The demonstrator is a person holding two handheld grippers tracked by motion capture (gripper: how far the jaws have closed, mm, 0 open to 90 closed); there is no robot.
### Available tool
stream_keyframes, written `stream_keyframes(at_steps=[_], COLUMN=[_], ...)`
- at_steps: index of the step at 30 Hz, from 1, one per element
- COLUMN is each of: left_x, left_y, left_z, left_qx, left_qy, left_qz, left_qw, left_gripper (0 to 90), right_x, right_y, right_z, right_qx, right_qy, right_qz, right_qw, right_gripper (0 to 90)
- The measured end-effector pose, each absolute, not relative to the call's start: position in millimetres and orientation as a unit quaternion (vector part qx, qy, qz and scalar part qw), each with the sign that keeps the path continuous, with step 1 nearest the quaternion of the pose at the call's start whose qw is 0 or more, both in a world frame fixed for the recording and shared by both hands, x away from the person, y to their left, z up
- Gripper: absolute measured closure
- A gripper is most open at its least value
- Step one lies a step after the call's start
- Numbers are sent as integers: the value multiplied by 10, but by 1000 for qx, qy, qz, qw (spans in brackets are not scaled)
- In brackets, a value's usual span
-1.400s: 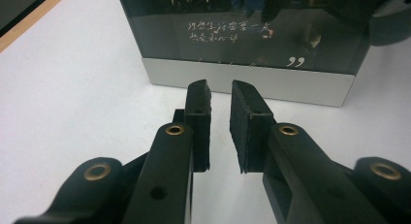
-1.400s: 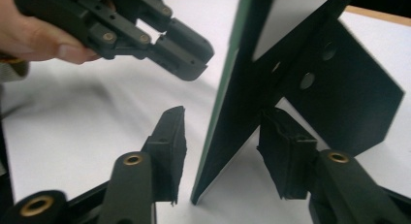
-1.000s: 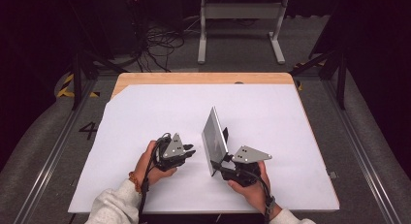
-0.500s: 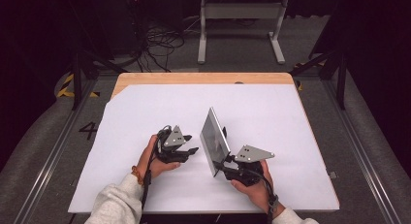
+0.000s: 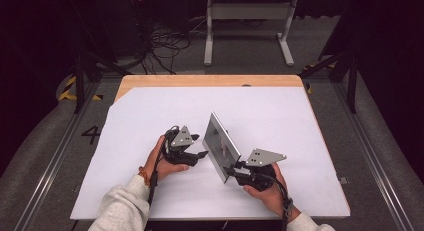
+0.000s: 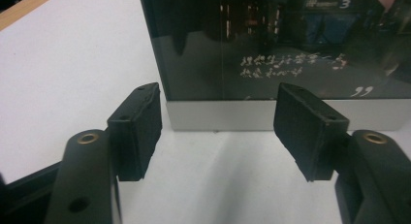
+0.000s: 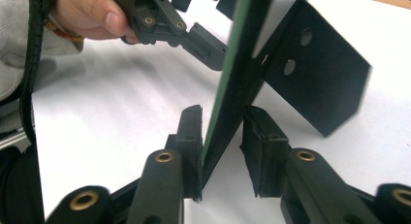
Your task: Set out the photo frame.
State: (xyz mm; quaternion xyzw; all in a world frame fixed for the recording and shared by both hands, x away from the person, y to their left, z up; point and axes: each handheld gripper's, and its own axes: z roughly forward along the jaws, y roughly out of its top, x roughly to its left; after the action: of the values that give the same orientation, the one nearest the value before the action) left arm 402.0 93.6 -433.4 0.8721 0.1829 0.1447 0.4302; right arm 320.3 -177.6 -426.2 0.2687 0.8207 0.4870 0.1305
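Observation:
A silver-edged picture frame (image 5: 221, 145) with a dark glass face (image 6: 271, 54) stands tilted mid-table. My right gripper (image 5: 231, 170) is shut on its near lower edge. In the right gripper view the jaws (image 7: 220, 120) have just been closing, with the frame's green-edged board (image 7: 232, 78) between the pads and its black back prop (image 7: 315, 73) to the right. My left gripper (image 5: 201, 154) stands open just left of the frame. Its jaws (image 6: 218, 132) have just been opening, nothing is between them, and the frame's bottom rail lies just beyond the pads.
A white sheet (image 5: 150, 121) covers the table, with a wooden strip (image 5: 200, 81) along the far edge. Beyond the table are cables (image 5: 160, 41) on the floor and a metal stand (image 5: 247, 11). Floor rails run along both sides.
The left gripper's jaws have spread apart and come off the frame, and that hand has shifted slightly. The right gripper still holds the frame, which now leans a little differently.

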Motion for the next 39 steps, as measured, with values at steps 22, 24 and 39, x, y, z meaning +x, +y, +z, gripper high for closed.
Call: stream_keyframes(at_steps=[22,24,39], left_x=[4147,4162,4181], left_y=[797,807,757], left_z=[-4355,-4356,-4390], left_qx=[869,868,873], left_qy=[190,191,172], left_qz=[124,123,101], left_qw=[440,442,445], left_gripper=[273,262,194], right_x=[3200,3196,3181], right_y=[-1857,-1865,-1872], right_z=[-4254,-4252,-4242], right_qx=[267,266,267], right_qy=[824,825,826], right_qz=[484,483,478], right_qw=[122,122,132], right_gripper=[740,743,745])
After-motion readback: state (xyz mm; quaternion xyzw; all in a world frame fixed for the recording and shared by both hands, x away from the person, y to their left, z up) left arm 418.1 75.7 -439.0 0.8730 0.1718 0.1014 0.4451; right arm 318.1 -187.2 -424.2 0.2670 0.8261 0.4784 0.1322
